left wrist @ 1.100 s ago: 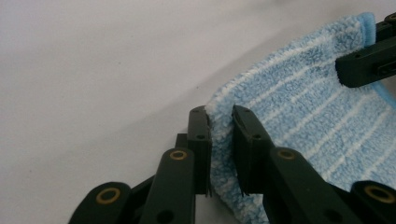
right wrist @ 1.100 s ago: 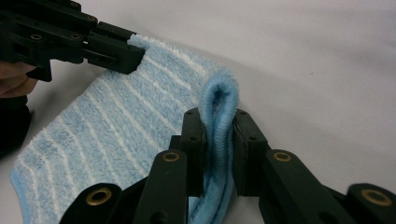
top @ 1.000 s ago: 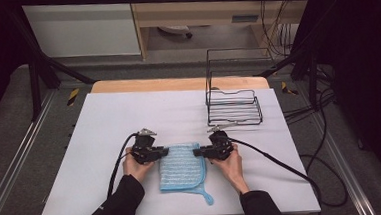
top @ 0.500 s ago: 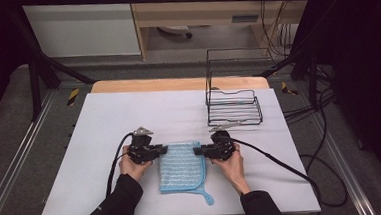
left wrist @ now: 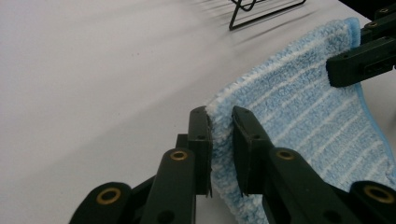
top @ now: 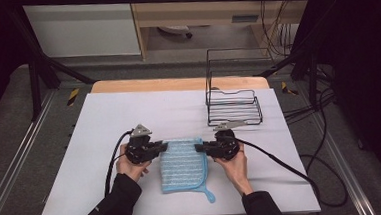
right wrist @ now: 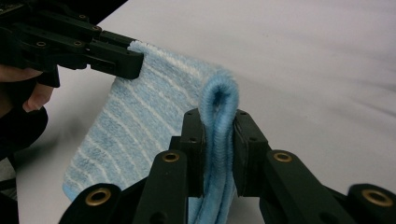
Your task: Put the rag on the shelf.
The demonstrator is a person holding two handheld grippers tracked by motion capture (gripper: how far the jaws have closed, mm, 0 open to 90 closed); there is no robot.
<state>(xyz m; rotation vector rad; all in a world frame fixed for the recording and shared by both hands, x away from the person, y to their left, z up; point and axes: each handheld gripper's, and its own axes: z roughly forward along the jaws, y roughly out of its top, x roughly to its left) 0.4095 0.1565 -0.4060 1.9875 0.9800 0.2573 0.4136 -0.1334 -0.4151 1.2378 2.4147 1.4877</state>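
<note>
High view: a person's two hands hold the left gripper [top: 162, 147] and the right gripper [top: 200, 147] at the far corners of a blue cloth [top: 183, 165] that lies on the white table [top: 104, 123]; the jaws of each point inward toward the other gripper, with the cloth's far edge running between them. The cloth is light blue terry with thin white stripes running across it, and a darker blue bound edge ends in a small loop [top: 210, 194] at its near right corner. A black wire rack [top: 233, 107] stands on the table beyond the right gripper, apart from the cloth. Left gripper view: the left gripper [left wrist: 220, 140] has its two black jaws pressed on the cloth's [left wrist: 303, 121] corner, the pile bulging up between the jaw tips; past them the fabric spreads away to the right gripper [left wrist: 362, 58], whose jaw tip meets the opposite corner. Part of the rack's [left wrist: 261, 11] base shows beyond the tips. Right gripper view: the right gripper [right wrist: 218, 140] is clamped on a doubled-over fold of the cloth [right wrist: 140, 116], which rises as a rounded hump just above the jaw tips and hangs down between the jaws. Ahead of the tips the striped surface stretches to the left gripper [right wrist: 126, 60], whose jaw bears on the far corner.
</note>
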